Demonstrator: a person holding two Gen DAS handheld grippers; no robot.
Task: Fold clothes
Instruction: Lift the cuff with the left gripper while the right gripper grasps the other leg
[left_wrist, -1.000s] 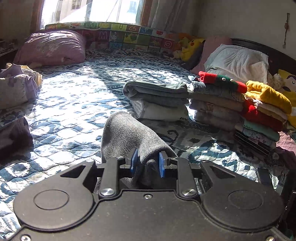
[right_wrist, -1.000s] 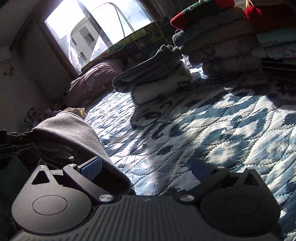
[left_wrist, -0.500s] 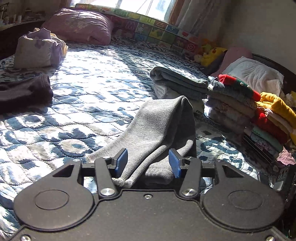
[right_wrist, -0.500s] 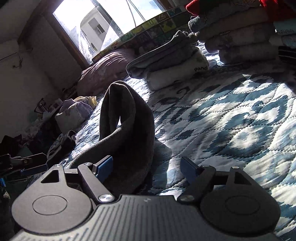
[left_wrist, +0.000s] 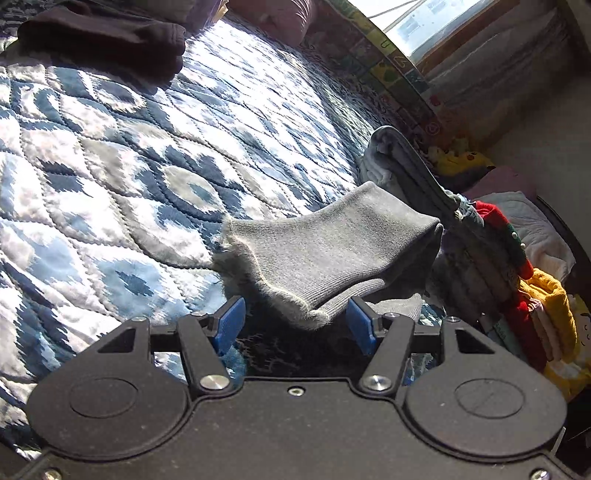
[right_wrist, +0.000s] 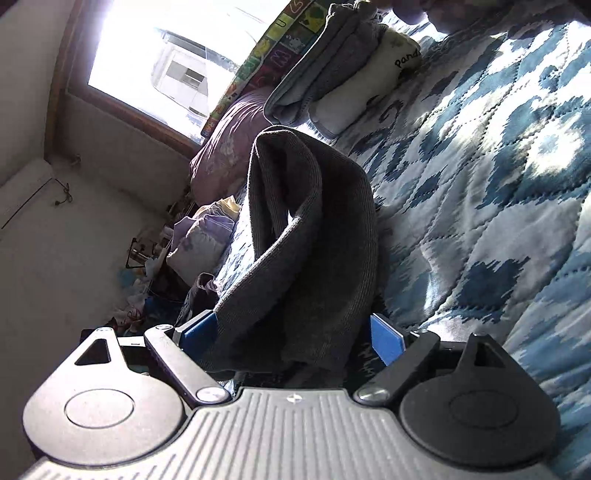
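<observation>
Folding a grey sock (left_wrist: 332, 254) on the bed (left_wrist: 110, 166).
Both grippers, left (left_wrist: 295, 325) and right (right_wrist: 291, 334), are wide open around its near end; it points away.

Grey knit garment (left_wrist: 325, 251), folded over, humped on blue quilt (left_wrist: 110, 166).

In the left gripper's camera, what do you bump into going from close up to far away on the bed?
left gripper → grey garment lying between its open fingers → blue patterned quilt → dark clothing → purple pillow → window.
</observation>
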